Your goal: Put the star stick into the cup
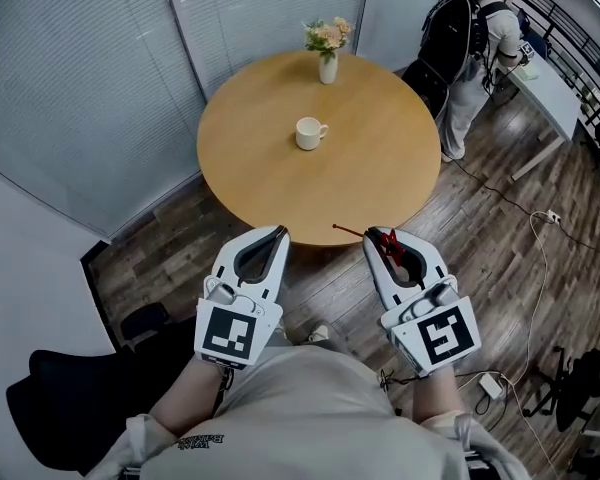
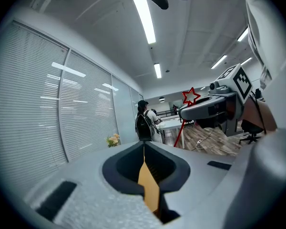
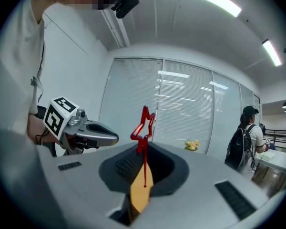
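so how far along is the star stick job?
Done: red star-topped stick is picked up, clamped in the right gripper. In hand: it's held at the near edge of the round wooden table; left gripper is shut, empty. Left: carry it to the white cup mid-table, which holds no stick yet, and drop it in.

Grey left tongs (image 1: 278,232) and right tongs (image 1: 379,238), black-and-white marker cubes (image 1: 227,330), beige T-shirt (image 1: 310,418).
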The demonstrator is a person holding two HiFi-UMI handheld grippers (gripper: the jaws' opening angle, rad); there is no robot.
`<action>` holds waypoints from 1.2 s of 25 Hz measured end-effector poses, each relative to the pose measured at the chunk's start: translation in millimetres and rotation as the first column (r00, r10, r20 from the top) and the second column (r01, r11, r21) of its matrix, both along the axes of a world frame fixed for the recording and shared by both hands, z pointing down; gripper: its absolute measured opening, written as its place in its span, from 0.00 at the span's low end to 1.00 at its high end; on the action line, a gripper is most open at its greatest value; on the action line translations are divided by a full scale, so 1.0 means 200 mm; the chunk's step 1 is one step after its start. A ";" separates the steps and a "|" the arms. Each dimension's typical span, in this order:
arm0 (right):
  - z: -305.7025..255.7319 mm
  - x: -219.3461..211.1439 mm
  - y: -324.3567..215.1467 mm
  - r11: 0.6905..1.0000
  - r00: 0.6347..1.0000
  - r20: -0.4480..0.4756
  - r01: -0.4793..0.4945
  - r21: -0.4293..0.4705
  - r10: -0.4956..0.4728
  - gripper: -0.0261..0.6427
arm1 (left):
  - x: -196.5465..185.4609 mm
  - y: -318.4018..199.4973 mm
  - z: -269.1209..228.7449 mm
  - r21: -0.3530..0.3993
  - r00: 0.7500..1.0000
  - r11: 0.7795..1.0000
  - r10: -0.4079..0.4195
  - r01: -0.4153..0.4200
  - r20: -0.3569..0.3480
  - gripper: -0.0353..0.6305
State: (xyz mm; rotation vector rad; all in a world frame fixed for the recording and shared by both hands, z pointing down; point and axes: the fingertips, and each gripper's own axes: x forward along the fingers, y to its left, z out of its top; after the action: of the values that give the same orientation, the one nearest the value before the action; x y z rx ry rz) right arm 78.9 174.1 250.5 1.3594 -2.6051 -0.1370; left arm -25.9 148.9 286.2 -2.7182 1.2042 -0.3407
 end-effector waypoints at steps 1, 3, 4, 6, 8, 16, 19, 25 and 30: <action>0.00 0.01 0.00 1.000 1.000 0.002 0.003 0.001 -0.003 0.09 | 0.01 0.00 0.00 0.000 1.000 1.000 -0.006 0.006 0.001 0.09; 0.00 0.04 -0.01 1.000 1.000 0.005 0.008 0.004 -0.008 0.09 | 0.03 0.00 0.00 0.002 1.000 1.000 -0.017 0.017 0.003 0.09; 0.00 0.06 -0.01 1.000 1.000 0.007 0.011 0.005 -0.011 0.09 | 0.04 0.00 0.00 0.003 1.000 1.000 -0.022 0.022 0.005 0.09; -0.01 0.08 -0.01 1.000 1.000 0.013 0.019 0.011 -0.019 0.09 | 0.07 0.01 0.00 0.007 1.000 1.000 -0.029 0.029 0.008 0.09; -0.01 0.11 -0.02 1.000 0.999 0.019 0.026 0.017 -0.026 0.09 | 0.09 0.01 -0.01 0.009 0.999 0.999 -0.036 0.036 0.005 0.09; -0.02 0.17 -0.03 0.998 0.998 0.032 0.050 0.029 -0.051 0.09 | 0.17 0.02 -0.03 0.000 0.998 0.998 -0.062 0.062 -0.012 0.09; -0.01 0.18 -0.04 0.998 0.998 0.031 0.054 0.026 -0.055 0.09 | 0.17 0.01 -0.02 -0.004 0.997 0.997 -0.078 0.078 -0.012 0.09; 0.02 0.17 -0.10 0.998 0.998 0.023 0.061 0.025 -0.061 0.09 | 0.14 -0.04 0.01 -0.003 0.996 0.996 -0.093 0.093 -0.017 0.09; 0.04 0.15 -0.20 0.998 0.998 0.007 0.057 0.022 -0.057 0.09 | 0.11 -0.15 0.02 0.000 0.995 0.996 -0.092 0.092 -0.029 0.09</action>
State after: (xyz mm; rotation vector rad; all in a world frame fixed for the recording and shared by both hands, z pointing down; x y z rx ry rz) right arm 108.8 133.4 258.7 1.2962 -2.6572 -0.1701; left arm -3.3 118.7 290.9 -2.6812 1.3399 -0.3130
